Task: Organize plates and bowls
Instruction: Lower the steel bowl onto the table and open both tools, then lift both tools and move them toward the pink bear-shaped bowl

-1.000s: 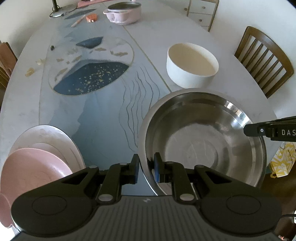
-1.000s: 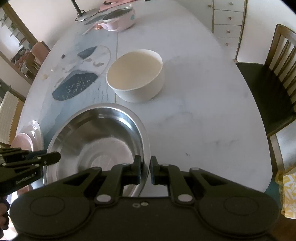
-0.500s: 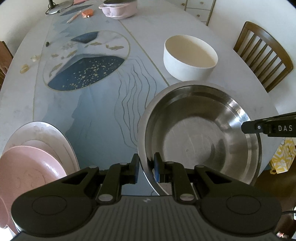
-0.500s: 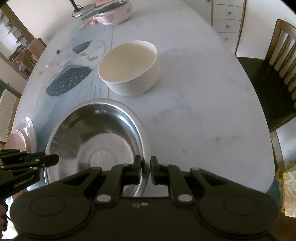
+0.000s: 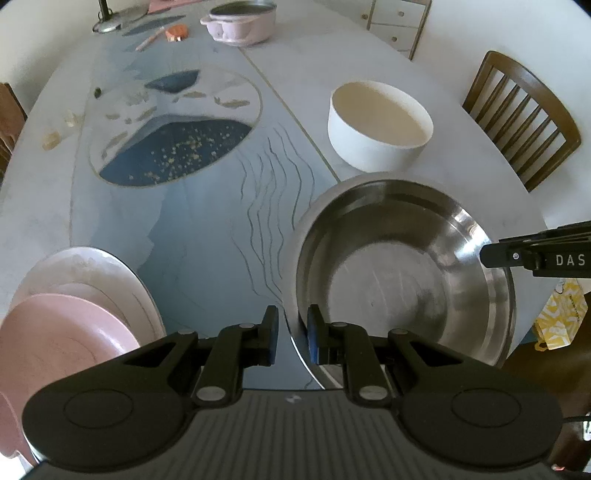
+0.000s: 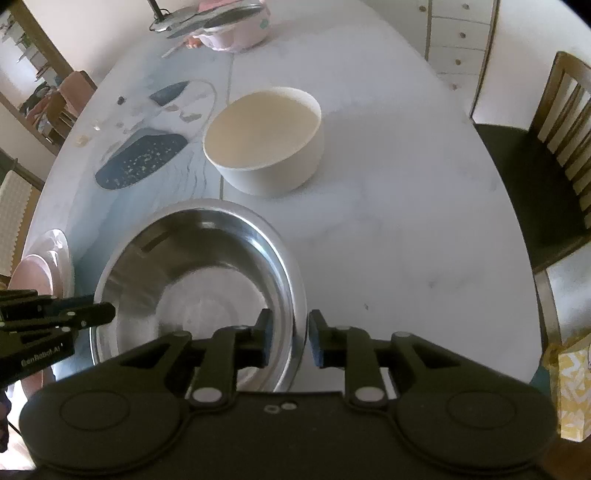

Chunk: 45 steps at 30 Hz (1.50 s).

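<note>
A large steel bowl [image 5: 399,280] sits on the table near its front edge; it also shows in the right wrist view [image 6: 199,280]. My left gripper [image 5: 291,334] straddles the bowl's left rim with its jaws slightly apart. My right gripper [image 6: 290,338] straddles the right rim, jaws also slightly apart. A white ceramic bowl [image 5: 380,125] stands just behind the steel bowl, seen too in the right wrist view [image 6: 264,140]. A pink plate [image 5: 55,332] lies on a white plate [image 5: 110,273] at the front left.
A pink lidded pot [image 5: 240,22] and small items stand at the table's far end. A wooden chair [image 5: 524,114] is at the right side, a white drawer unit [image 5: 395,26] behind. A yellow bag [image 5: 561,317] lies off the table's right edge.
Both grippers have opened a little around the steel bowl's rim. The bowl has come down and forward, nearer the white bowl.
</note>
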Each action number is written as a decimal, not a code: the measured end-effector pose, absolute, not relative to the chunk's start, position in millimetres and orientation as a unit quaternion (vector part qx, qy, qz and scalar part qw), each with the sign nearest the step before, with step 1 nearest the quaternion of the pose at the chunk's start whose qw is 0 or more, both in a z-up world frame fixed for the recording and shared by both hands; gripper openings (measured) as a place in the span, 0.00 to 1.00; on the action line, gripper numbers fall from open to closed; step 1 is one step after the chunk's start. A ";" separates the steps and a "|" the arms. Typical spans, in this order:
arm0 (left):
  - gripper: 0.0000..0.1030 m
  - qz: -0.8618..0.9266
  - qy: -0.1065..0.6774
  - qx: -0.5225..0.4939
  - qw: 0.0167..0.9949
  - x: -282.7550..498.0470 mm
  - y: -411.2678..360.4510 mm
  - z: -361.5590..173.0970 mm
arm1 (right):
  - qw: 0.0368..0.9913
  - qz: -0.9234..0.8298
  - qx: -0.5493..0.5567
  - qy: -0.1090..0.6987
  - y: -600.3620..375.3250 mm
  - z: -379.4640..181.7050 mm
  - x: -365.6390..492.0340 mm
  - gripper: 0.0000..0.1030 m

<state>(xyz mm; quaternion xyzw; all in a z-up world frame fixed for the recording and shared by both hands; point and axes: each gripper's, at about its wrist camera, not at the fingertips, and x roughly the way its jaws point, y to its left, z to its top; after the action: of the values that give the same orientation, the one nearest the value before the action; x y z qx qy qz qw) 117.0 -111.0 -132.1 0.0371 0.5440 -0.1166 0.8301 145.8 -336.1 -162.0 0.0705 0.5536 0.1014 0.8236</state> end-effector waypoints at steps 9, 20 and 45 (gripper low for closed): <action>0.15 -0.124 0.518 0.033 0.846 111.3 -103.8 -109.6 | 0.834 0.107 0.055 0.538 -333.9 -139.6 140.1 0.28; 0.16 -0.134 0.464 0.019 0.875 115.9 -101.5 -62.1 | 0.852 0.137 0.044 0.504 -324.2 -89.5 143.1 0.39; 0.68 -0.075 0.397 0.010 0.915 277.6 -126.4 -4.5 | 0.887 0.162 -0.010 0.432 -329.8 -14.3 301.8 0.74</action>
<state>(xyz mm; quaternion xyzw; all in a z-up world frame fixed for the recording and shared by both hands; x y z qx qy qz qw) 277.6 -126.4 -4.5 0.0101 0.3968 -0.0750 0.9148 301.8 -329.8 -14.3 -0.0103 0.4321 0.1622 0.8871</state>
